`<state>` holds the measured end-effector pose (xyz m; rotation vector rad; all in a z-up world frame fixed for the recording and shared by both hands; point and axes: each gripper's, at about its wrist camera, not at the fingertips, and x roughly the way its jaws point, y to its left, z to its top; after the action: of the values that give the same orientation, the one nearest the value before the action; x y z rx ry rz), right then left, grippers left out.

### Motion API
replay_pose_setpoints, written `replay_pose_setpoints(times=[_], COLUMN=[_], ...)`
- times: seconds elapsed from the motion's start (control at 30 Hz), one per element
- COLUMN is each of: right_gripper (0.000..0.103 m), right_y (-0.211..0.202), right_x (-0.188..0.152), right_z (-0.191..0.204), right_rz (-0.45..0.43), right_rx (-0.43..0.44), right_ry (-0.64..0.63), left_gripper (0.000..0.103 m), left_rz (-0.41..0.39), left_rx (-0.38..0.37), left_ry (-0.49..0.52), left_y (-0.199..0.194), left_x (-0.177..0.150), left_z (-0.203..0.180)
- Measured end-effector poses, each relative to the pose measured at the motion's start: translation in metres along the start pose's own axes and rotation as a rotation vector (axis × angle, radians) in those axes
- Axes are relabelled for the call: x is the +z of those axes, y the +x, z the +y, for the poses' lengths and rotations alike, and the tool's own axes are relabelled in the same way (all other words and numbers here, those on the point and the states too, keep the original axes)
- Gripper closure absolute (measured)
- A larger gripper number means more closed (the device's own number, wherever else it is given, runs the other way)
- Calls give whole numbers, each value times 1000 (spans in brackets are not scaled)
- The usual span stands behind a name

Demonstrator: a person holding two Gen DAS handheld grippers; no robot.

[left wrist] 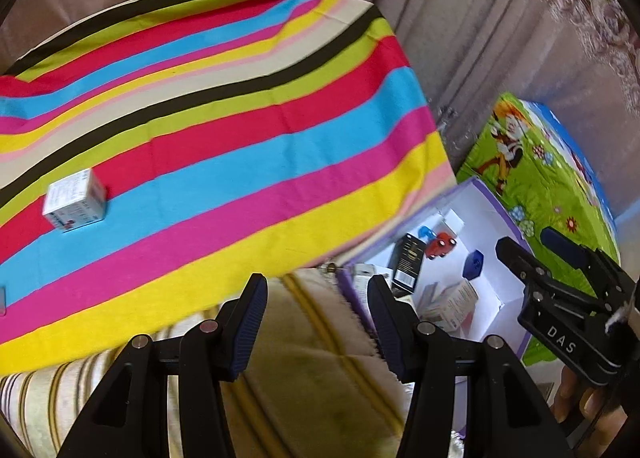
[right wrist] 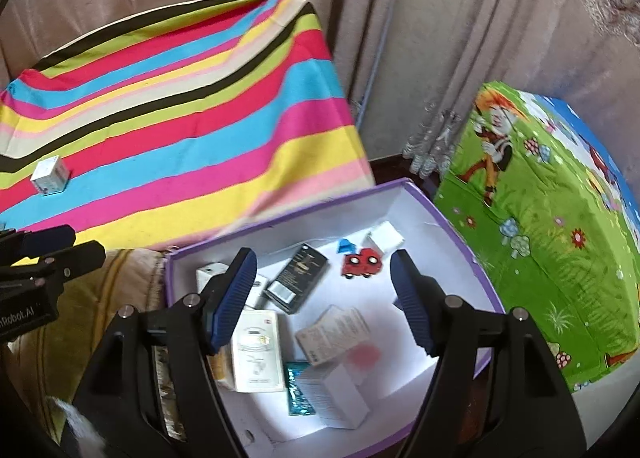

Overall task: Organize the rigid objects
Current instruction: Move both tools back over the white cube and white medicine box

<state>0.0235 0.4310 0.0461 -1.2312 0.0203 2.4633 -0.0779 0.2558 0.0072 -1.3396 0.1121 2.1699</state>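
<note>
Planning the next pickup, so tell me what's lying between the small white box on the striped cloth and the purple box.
Only bare striped cloth lies between the small white box and the purple box; the right wrist view shows it.

Your left gripper (left wrist: 316, 322) hangs with jaws apart over a striped cushion (left wrist: 320, 390). A small white box (left wrist: 75, 201) sits on the striped cloth (left wrist: 224, 145). At right, your right gripper (left wrist: 532, 248) hovers over the purple-edged box (left wrist: 492, 201) holding a red toy car (left wrist: 440, 245).

Grippers: two, left gripper (left wrist: 316, 306) and right gripper (right wrist: 322, 282)
Purple storage box (right wrist: 460, 242): one
Red toy car (right wrist: 362, 264): one
Small carton on striped cloth (left wrist: 74, 201): one
Black carton (right wrist: 298, 278): one
</note>
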Motion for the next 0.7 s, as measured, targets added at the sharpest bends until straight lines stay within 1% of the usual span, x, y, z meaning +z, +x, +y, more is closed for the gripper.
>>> replay_pose_setpoints(times=[0.33, 0.53, 0.7], right_gripper=[28, 27, 27], right_y=[-6, -4, -3], right_x=[12, 19, 24], right_z=[49, 83, 110], right_rz=[-14, -8, -4], right_rx=[89, 155, 200], right_ry=[-69, -112, -151], left_gripper=[47, 46, 46], left_rz=[-34, -62, -66], left_rx=[42, 87, 131], left_ry=[-83, -149, -207], left_y=[-19, -35, -46], left_x=[-6, -12, -20], left_z=[55, 102, 144])
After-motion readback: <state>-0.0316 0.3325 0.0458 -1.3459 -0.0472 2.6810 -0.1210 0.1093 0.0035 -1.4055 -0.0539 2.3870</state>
